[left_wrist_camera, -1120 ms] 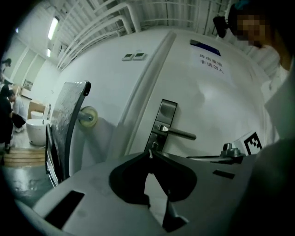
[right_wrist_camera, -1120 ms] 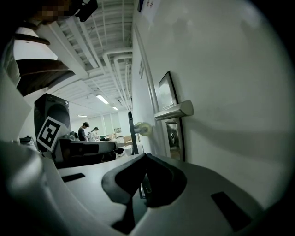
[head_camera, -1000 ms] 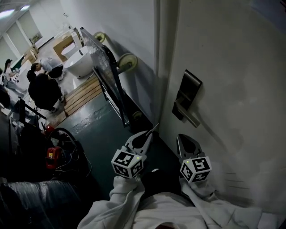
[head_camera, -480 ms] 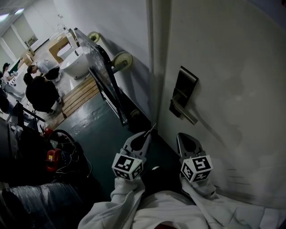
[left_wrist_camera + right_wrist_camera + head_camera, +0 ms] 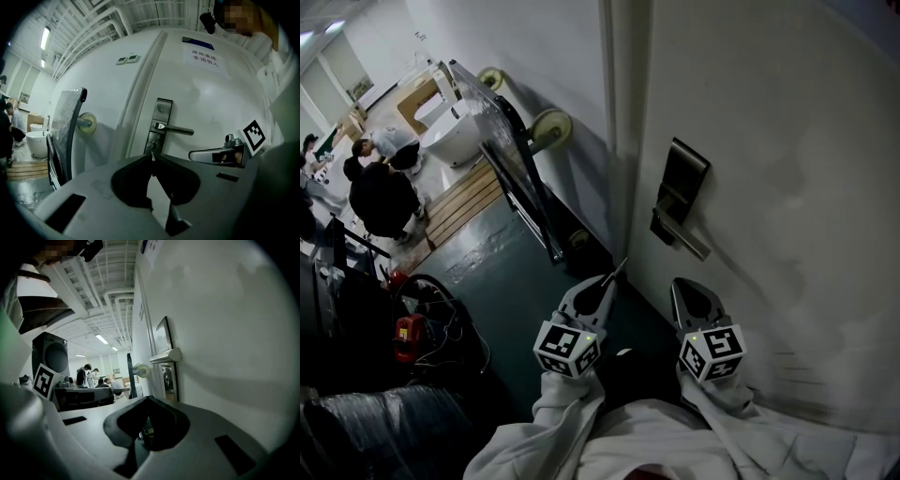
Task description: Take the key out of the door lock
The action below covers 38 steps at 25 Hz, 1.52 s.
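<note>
A white door carries a dark metal lock plate point(image 5: 682, 183) point(image 5: 158, 119) with a lever handle point(image 5: 686, 241) point(image 5: 177, 129); its keyhole sits below the handle. My left gripper point(image 5: 616, 278) point(image 5: 152, 156) is shut on a small silver key point(image 5: 622, 267) point(image 5: 152, 151), which sticks out past the tips. The key is held clear of the plate, a short way in front of the door. My right gripper point(image 5: 688, 291) point(image 5: 147, 398) hangs close to the door face below the handle, jaws together with nothing between them.
Left of the door a trolley point(image 5: 514, 150) with a glass panel and cream wheels leans on the wall. Beyond it are a wooden pallet point(image 5: 467, 199), a white tub point(image 5: 455, 133) and people point(image 5: 380, 192). A red tool point(image 5: 408, 334) and cables lie at lower left.
The head view has shifted a little, so the door and lock plate sit slightly further left in the picture. Both grippers have kept still, the left one shut on the key throughout.
</note>
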Each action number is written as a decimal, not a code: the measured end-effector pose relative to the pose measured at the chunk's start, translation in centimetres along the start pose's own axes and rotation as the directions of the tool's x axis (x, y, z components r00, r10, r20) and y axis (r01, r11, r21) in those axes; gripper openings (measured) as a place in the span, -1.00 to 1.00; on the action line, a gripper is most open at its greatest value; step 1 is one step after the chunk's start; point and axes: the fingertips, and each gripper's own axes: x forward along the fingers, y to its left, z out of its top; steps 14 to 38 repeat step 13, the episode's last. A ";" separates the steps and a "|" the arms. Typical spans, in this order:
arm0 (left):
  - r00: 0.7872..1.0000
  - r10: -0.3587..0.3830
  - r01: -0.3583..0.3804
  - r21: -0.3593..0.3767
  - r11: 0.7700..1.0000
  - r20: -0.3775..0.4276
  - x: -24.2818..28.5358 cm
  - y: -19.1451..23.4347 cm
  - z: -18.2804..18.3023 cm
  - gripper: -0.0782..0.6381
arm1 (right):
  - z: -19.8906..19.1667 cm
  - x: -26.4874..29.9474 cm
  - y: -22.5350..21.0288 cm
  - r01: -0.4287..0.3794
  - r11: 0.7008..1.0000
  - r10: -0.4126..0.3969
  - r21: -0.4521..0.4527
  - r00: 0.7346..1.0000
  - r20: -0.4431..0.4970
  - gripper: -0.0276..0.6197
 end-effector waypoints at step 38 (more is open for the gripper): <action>1.000 0.003 -0.003 0.003 1.000 0.006 -0.1 -0.3 0.1 -0.71 | -0.1 -0.1 0.6 -0.015 1.000 0.015 -0.003 1.000 -0.003 -0.76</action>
